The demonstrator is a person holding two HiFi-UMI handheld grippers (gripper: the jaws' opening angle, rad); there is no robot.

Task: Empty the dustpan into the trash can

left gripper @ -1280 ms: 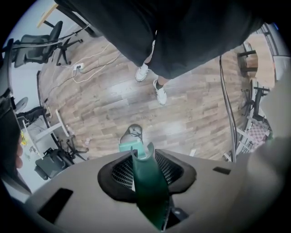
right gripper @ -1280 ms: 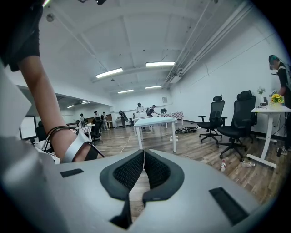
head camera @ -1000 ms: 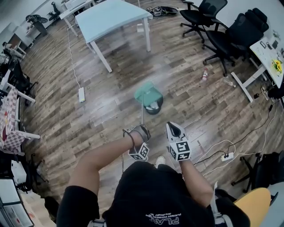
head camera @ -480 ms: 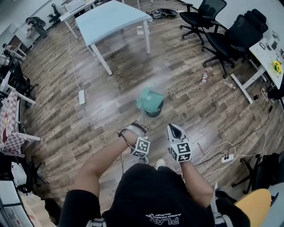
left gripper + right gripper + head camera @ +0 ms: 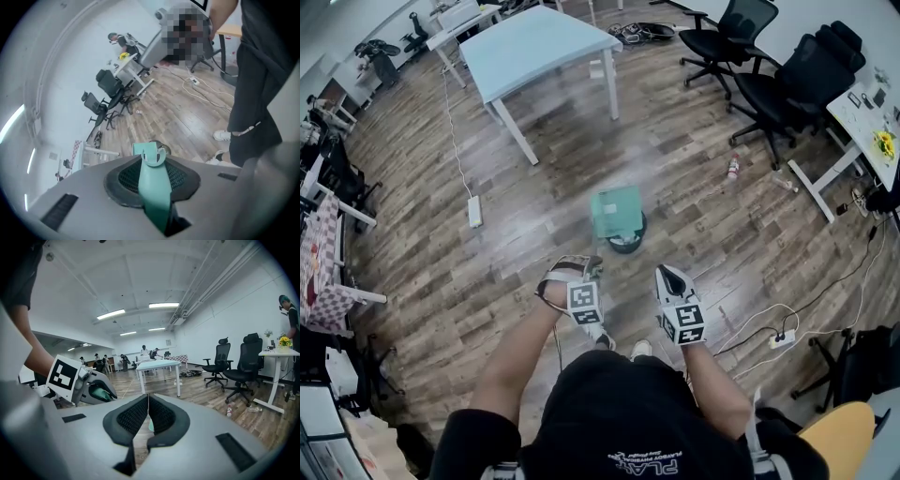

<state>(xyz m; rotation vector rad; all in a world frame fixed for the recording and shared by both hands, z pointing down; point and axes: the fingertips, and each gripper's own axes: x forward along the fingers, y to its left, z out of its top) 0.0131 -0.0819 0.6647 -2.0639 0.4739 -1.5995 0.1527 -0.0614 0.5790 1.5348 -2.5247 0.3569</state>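
A teal dustpan (image 5: 616, 214) on a long handle hangs tipped over a dark round trash can (image 5: 627, 244) on the wood floor, covering most of its mouth. My left gripper (image 5: 584, 268) is shut on the teal handle (image 5: 152, 187); its jaws have just been closing, with the handle between the pads. In the left gripper view the pan (image 5: 140, 149) and the can's rim (image 5: 162, 150) show beyond the handle's loop. My right gripper (image 5: 667, 273) hovers beside the left, shut and holding nothing, as the right gripper view (image 5: 148, 416) shows.
A light blue table (image 5: 534, 42) stands farther back. Black office chairs (image 5: 797, 70) and a white desk (image 5: 872, 108) are at the right. On the floor lie a bottle (image 5: 733, 167), a power strip (image 5: 474, 211) and another strip with cables (image 5: 780, 336).
My left gripper has risen and rolled with the handle, so the dustpan has tipped and now sits over the trash can. The right gripper has stayed where it was.
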